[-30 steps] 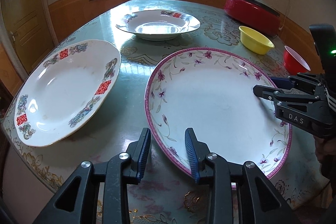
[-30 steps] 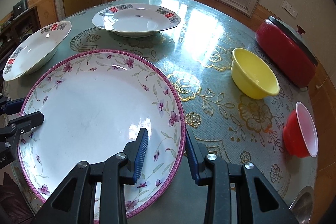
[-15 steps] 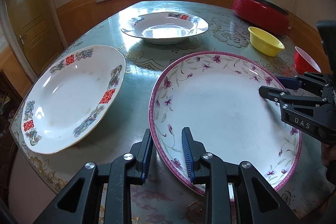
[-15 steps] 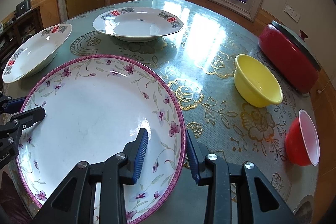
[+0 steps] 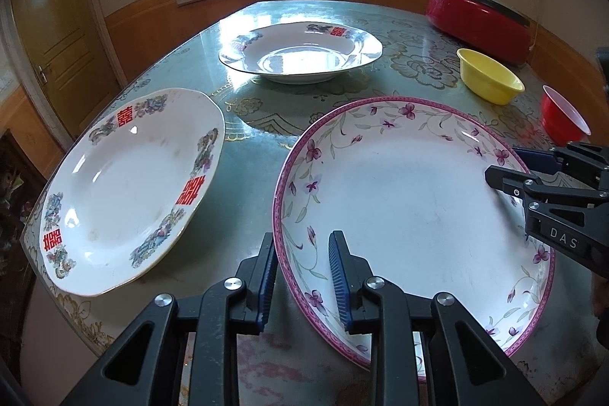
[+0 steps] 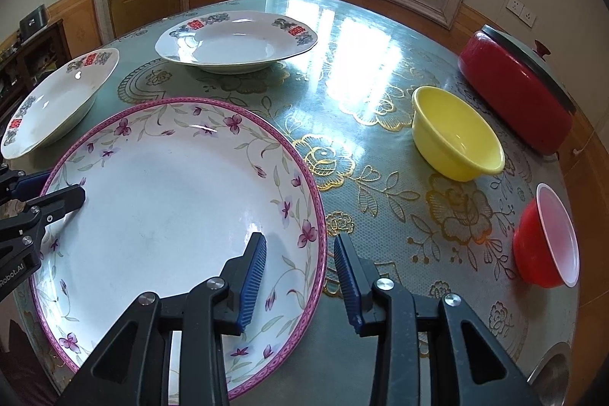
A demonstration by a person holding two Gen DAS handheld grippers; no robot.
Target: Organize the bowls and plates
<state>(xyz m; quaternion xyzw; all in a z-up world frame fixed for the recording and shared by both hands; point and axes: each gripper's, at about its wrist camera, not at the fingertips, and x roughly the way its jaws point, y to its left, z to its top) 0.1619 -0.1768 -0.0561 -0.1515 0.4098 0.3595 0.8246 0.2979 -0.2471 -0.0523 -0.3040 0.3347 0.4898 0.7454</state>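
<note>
A large white plate with purple flowers and a pink rim [image 5: 399, 200] [image 6: 171, 196] sits nearest, gripped from both sides. My left gripper [image 5: 300, 242] is shut on its left rim, one pad inside and one outside. My right gripper [image 6: 298, 242] straddles the right rim the same way; its jaws are closing on it. Each gripper shows in the other's view, the left gripper [image 6: 49, 189] and the right gripper [image 5: 510, 166], both clasping the rim. A yellow bowl [image 6: 456, 136] and a red bowl [image 6: 548, 238] stand to the right.
Two white plates with red characters lie on the green floral table [image 5: 259, 124]: a flat plate [image 5: 125, 185] at the left edge, a deep plate [image 5: 300, 52] at the back. A lidded red pot [image 6: 514, 90] stands far right. A steel rim [image 6: 548, 375] shows at the near right corner.
The left gripper's jaws have narrowed onto the floral plate's rim, and its view has tipped up slightly. The right gripper and the plate have barely shifted.
</note>
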